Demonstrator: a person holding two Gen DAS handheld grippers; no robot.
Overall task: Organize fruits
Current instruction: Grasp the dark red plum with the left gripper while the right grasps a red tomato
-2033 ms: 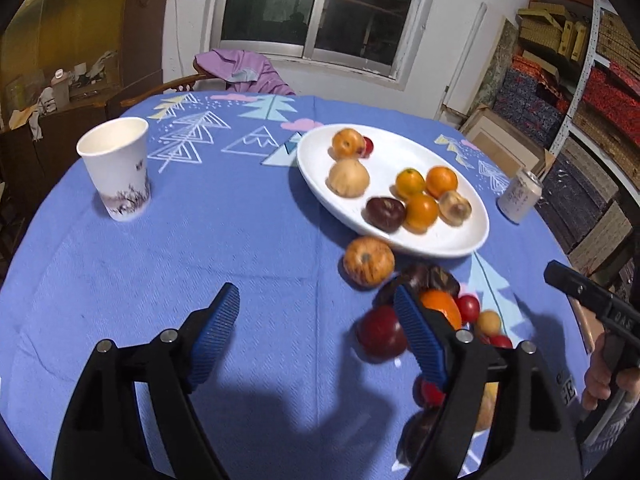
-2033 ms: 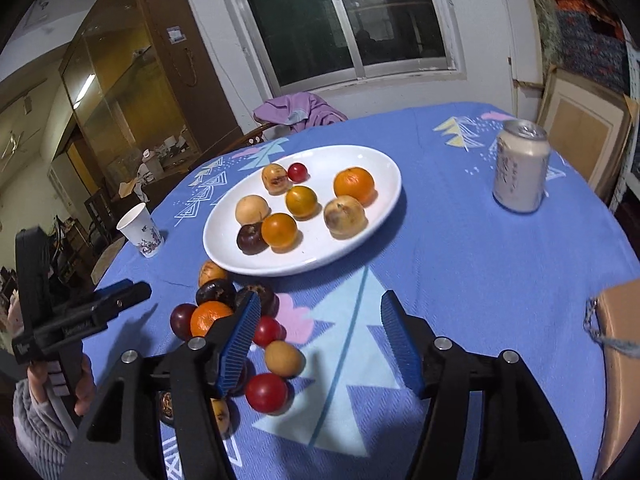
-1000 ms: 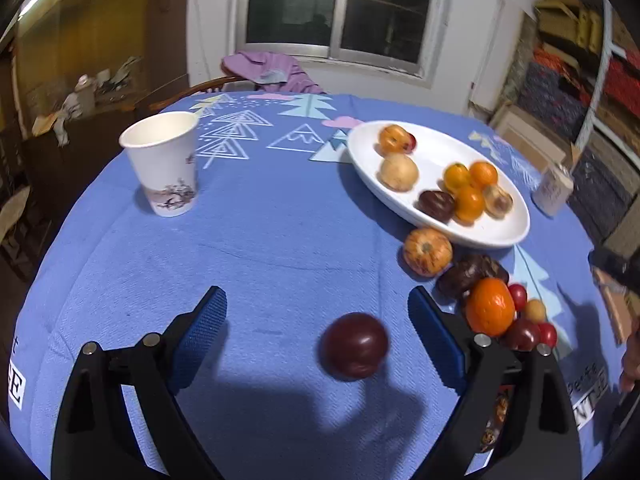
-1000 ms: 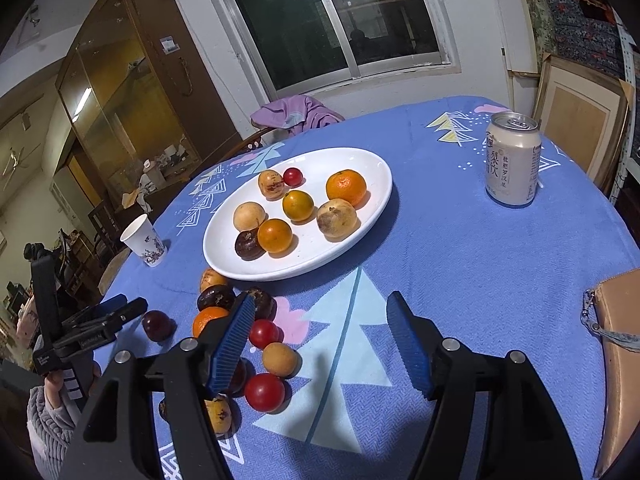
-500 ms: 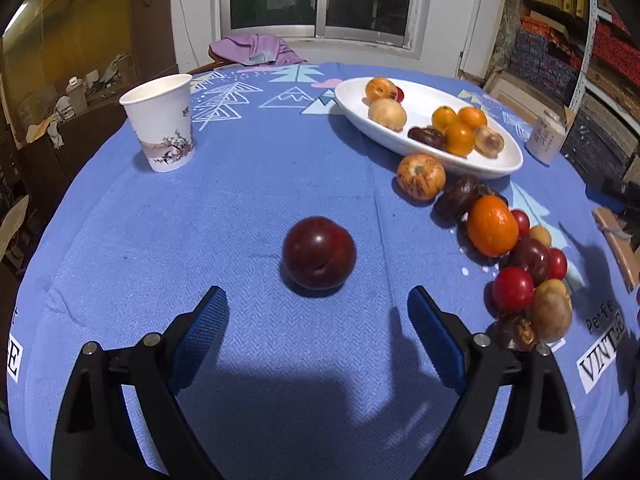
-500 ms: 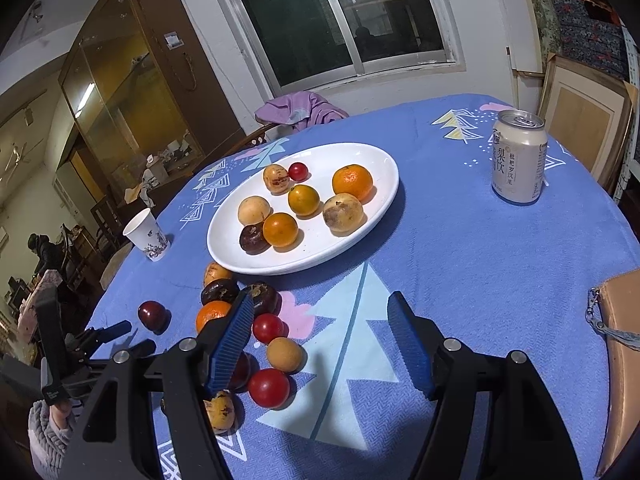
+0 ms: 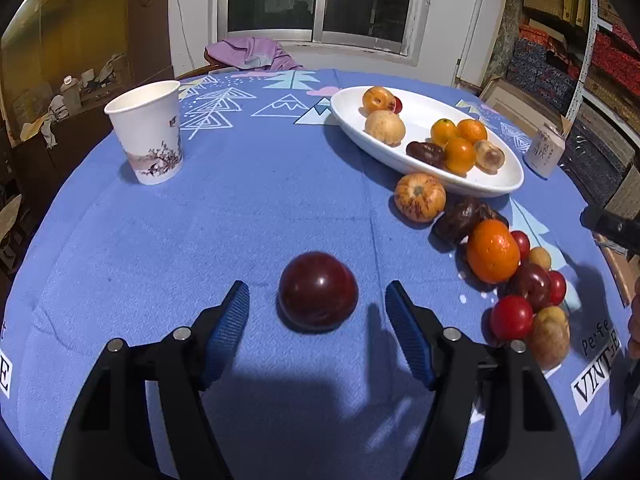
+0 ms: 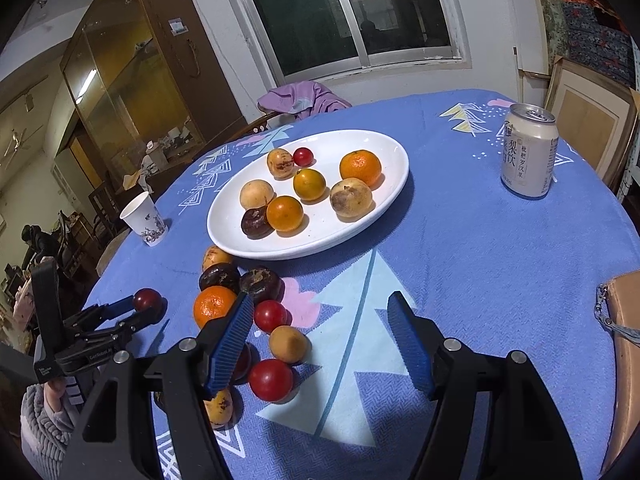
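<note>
A dark red plum [image 7: 318,290] lies alone on the blue tablecloth, just ahead of and between the blue pads of my open left gripper [image 7: 316,320]; it also shows in the right wrist view [image 8: 147,299]. A white oval plate [image 7: 500,184] holds several fruits; it also shows in the right wrist view [image 8: 384,204]. A pile of loose fruits, among them an orange [image 7: 493,251] and a red tomato [image 8: 270,380], lies beside the plate. My right gripper [image 8: 320,340] is open and empty over the cloth, right of the pile.
A paper cup [image 7: 146,132] stands at the left of the table. A drink can [image 8: 528,151] stands at the right. A tan bag [image 8: 624,344] lies at the table's right edge. A chair with purple cloth [image 8: 300,100] stands behind.
The plum has left the pile and now sits alone on the cloth. My left gripper has moved in so its open pads flank the plum. The right gripper has barely moved.
</note>
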